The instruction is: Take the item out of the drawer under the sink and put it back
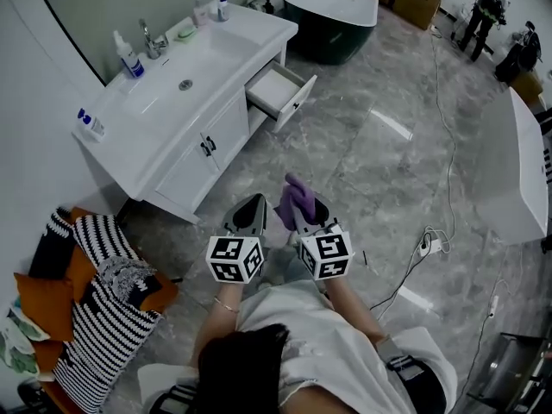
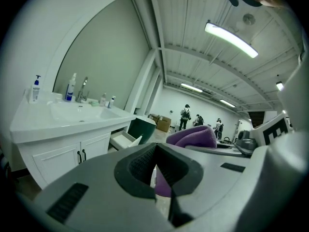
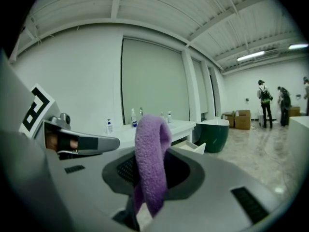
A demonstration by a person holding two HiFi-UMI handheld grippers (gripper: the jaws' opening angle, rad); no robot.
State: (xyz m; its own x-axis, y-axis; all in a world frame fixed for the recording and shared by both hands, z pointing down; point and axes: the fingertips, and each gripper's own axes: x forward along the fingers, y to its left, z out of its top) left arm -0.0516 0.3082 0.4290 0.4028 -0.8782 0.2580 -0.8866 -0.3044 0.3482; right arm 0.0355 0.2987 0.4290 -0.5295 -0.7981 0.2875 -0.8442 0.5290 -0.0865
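A purple cloth (image 1: 297, 198) hangs folded over between the jaws of my right gripper (image 1: 304, 216), which is shut on it; in the right gripper view the cloth (image 3: 150, 149) droops down across the jaws. My left gripper (image 1: 252, 205) is beside it on the left, shut and empty, and its own view shows the cloth (image 2: 193, 137) just to its right. Both grippers are held in front of the person's chest, well away from the white sink cabinet (image 1: 172, 158). The cabinet's drawer (image 1: 280, 93) at its right end stands pulled open, and I see nothing in it.
Bottles and a tap (image 1: 151, 40) stand on the sink top. A dark green bathtub (image 1: 332, 15) sits beyond the drawer. Cables (image 1: 431, 241) trail over the marble floor at right, near a white tub (image 1: 517, 171). Striped cushions (image 1: 99, 304) lie at lower left. People (image 1: 487, 7) stand far off.
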